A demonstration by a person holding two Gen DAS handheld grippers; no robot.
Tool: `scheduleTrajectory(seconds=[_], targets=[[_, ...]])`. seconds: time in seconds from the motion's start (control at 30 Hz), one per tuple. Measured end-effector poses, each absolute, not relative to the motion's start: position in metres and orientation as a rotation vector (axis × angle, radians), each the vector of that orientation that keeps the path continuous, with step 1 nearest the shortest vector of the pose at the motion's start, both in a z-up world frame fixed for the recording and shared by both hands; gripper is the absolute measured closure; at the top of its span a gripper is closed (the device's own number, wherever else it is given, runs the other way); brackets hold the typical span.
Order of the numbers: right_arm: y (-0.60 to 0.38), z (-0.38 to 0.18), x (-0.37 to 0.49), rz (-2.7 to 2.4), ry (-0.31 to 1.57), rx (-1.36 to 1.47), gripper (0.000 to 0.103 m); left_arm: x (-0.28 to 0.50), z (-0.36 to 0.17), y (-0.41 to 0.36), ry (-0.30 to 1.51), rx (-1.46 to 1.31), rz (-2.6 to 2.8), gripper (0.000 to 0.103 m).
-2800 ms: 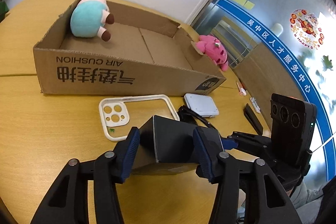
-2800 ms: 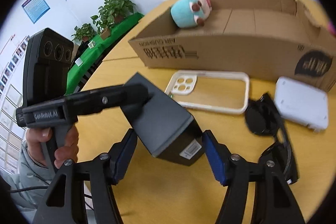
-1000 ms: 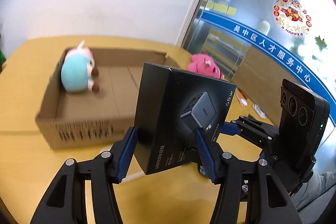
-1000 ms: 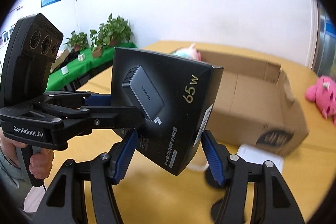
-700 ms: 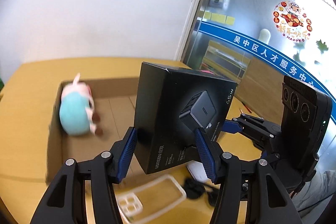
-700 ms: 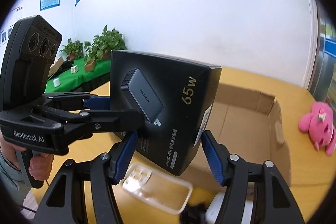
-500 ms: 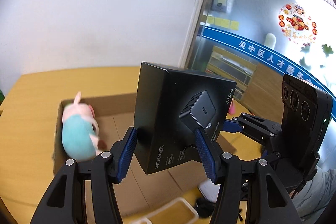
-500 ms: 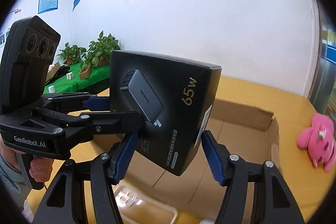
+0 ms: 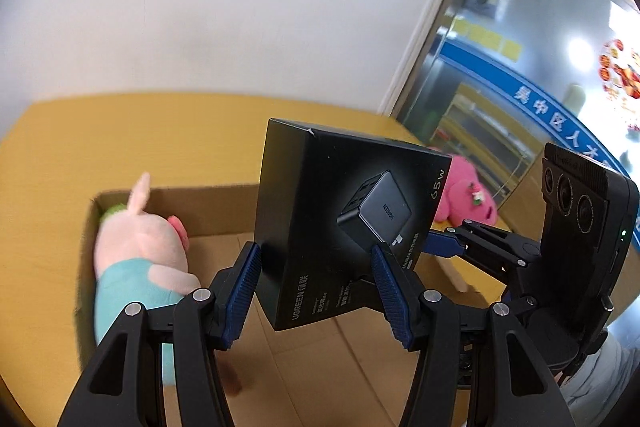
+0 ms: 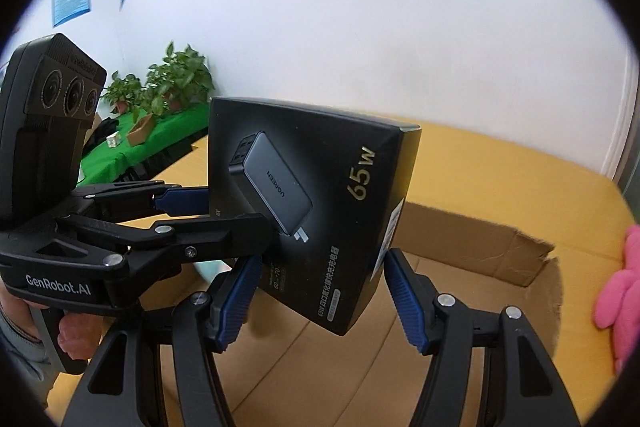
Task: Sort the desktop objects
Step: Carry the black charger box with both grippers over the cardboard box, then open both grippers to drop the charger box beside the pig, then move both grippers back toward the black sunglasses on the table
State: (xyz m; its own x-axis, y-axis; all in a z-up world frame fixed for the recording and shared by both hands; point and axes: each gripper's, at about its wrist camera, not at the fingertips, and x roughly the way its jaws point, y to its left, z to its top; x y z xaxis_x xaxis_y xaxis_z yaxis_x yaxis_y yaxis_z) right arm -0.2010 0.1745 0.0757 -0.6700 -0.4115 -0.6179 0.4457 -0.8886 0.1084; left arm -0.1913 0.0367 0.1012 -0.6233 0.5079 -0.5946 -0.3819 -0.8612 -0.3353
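Both grippers grip 1 black charger box (image 9: 344, 223), held upright in the air over the open carton (image 9: 320, 359). Left gripper (image 9: 316, 291) clamps its 2 lower side edges; right gripper (image 10: 320, 297) does the same from its side, pads pressing the box. Judged: stiff cardboard, light, smooth printed faces likely slippery, corners may dent. Best hold is flat pads on opposite narrow sides, low down, as now. Inside the carton at left lies a teal plush (image 9: 136, 267). Past the carton, a pink plush (image 9: 464, 195) sits on the table (image 9: 120, 147).
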Motion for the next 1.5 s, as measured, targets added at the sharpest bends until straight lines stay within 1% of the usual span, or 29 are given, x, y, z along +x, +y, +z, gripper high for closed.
scheduleTrajectory(seconds=[0.2,0.4,0.47,0.53,0.57,0.67,0.83,0.9,1.07,1.13,1.17,1.2,1.23,1.27,1.3,1.33,1.4,1.5], targets=[[0.178,0.032,-0.250,-2.434,0.019,1.071,0.040,-0.241,0.061,0.048,-0.257,-1.173,2.409,0.043],[0.180,-0.003,-0.276,-2.347,-0.070,1.218,0.040,-0.273,0.035,0.060,-0.244,-1.385,2.388,0.043],[0.181,-0.013,-0.279,-2.326,-0.087,1.263,0.041,-0.278,0.030,0.069,-0.196,-1.444,2.392,0.045],[0.182,-0.024,-0.283,-2.299,-0.116,1.317,0.041,-0.282,0.027,0.078,-0.133,-1.496,2.397,0.051],[0.184,-0.028,-0.286,-2.290,-0.128,1.339,0.041,-0.284,0.024,0.080,-0.120,-1.514,2.402,0.051],[0.189,-0.029,-0.290,-2.277,-0.160,1.344,0.041,-0.287,0.021,0.077,-0.151,-1.552,2.408,0.056],[0.190,-0.032,-0.297,-2.250,-0.206,1.370,0.039,-0.286,0.020,0.078,-0.124,-1.573,2.424,0.056],[0.197,-0.031,-0.297,-2.238,-0.240,1.379,0.039,-0.286,0.022,0.077,-0.149,-1.571,2.411,0.056],[0.205,-0.020,-0.290,-2.247,-0.265,1.380,0.039,-0.277,0.035,0.072,-0.128,-1.538,2.451,0.051],[0.210,-0.006,-0.278,-2.284,-0.235,1.366,0.039,-0.264,0.048,0.064,-0.141,-1.472,2.482,0.045],[0.211,0.001,-0.272,-2.299,-0.217,1.359,0.037,-0.253,0.058,0.059,-0.131,-1.422,2.525,0.043],[0.212,0.010,-0.263,-2.321,-0.191,1.351,0.034,-0.241,0.069,0.054,-0.109,-1.366,2.577,0.038],[0.214,0.020,-0.251,-2.348,-0.157,1.343,0.032,-0.230,0.078,0.049,-0.085,-1.308,2.618,0.031],[0.214,0.029,-0.240,-2.378,-0.124,1.337,0.028,-0.212,0.092,0.042,-0.047,-1.217,2.679,0.026],[0.217,0.041,-0.220,-2.424,-0.086,1.315,0.025,-0.196,0.102,0.038,-0.016,-1.143,2.731,0.017],[0.223,0.048,-0.207,-2.454,-0.070,1.292,0.024,-0.175,0.114,0.033,0.016,-1.049,2.794,0.007],[0.233,0.059,-0.171,-2.526,-0.056,1.241,0.024,-0.130,0.132,0.020,0.032,-0.851,2.876,0.000],[0.246,0.065,-0.119,-2.684,-0.055,1.202,0.024,-0.081,0.142,0.007,0.010,-0.694,2.914,0.000]])
